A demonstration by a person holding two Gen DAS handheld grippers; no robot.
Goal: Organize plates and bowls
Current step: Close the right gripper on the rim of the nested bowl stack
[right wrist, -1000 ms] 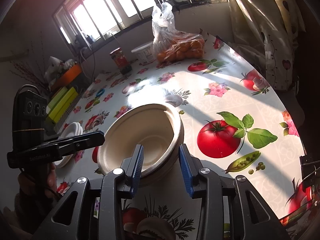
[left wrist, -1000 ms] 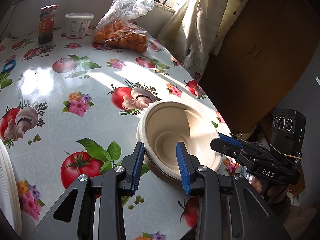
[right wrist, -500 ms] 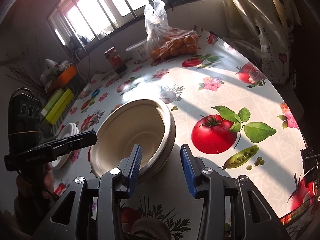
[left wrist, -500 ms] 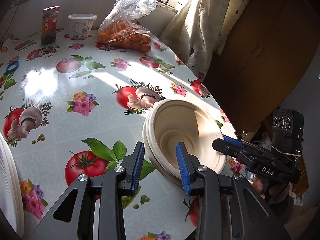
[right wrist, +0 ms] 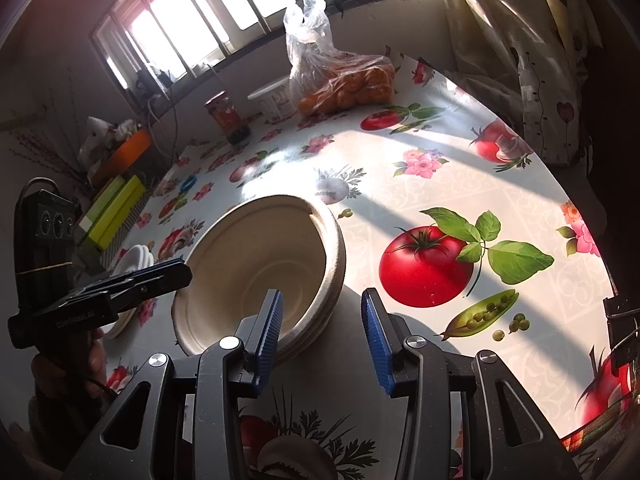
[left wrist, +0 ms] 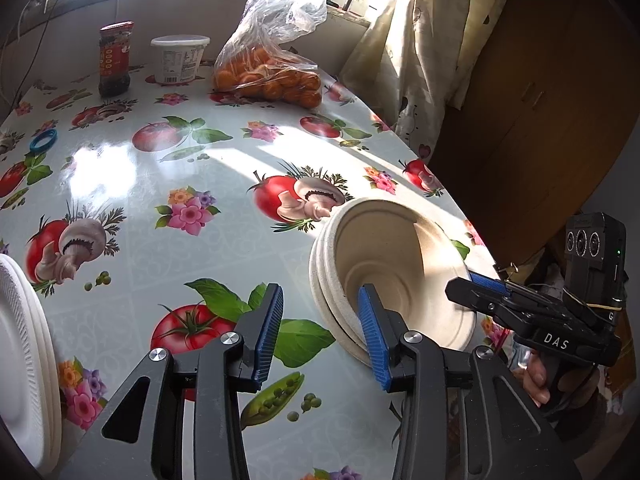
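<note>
Left wrist view: left gripper (left wrist: 320, 330) unclenched, jaws just widened, nothing pinched; right pad inside near rim of bowl stack (left wrist: 394, 276), sitting at 3 o'clock close to table (left wrist: 120, 168) edge. Right gripper (left wrist: 478, 282) at far rim. White plates (left wrist: 24, 360) at 9. Wide bare cloth 10–12.

Right wrist view: right gripper (right wrist: 322, 330) released, left pad over bowl rim, bare cloth between pads. Open room at 2–3 up to edge.

Floral-oilcloth table (left wrist: 120, 168); bowl stack (left wrist: 384, 264); white plates (left wrist: 20, 360); orange bag (left wrist: 268, 76); jar (left wrist: 115, 60); tub (left wrist: 180, 59).
</note>
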